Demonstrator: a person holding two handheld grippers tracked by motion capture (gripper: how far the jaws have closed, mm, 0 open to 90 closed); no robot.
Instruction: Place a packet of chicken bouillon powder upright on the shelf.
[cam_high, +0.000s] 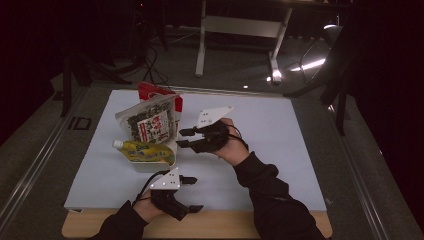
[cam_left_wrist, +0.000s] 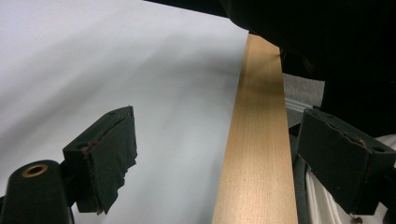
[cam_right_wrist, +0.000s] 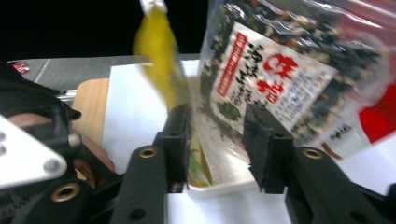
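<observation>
The right gripper (cam_high: 183, 138) has its fingers (cam_right_wrist: 180, 135) parted, just at the near edge of a white tray (cam_right_wrist: 224, 184); nothing is pinched between them, and the pads press on nothing. The tray is the landmark here. It sits on the left half of a white sheet (cam_high: 280, 150) that covers the bench (cam_high: 225, 225). Propped in the tray stands a clear seaweed bag (cam_high: 150, 122) with a white and red label, leaning back. A yellow pouch (cam_high: 142, 151) with a white cap lies across the tray's front, cap pointing away from the right gripper. A red packet (cam_high: 150, 91) shows behind the seaweed bag, at the tray's far side. In the right gripper view the tray's rim lies between the two fingers, with the yellow pouch rising above the one finger and the seaweed bag above the other.

The left gripper (cam_high: 192, 194) rests nearer the person than the tray, over the sheet's front edge, its fingers (cam_left_wrist: 107, 154) spread wide with only sheet and bare wood of the bench between them. Dark sleeves reach in from the person's side.
</observation>
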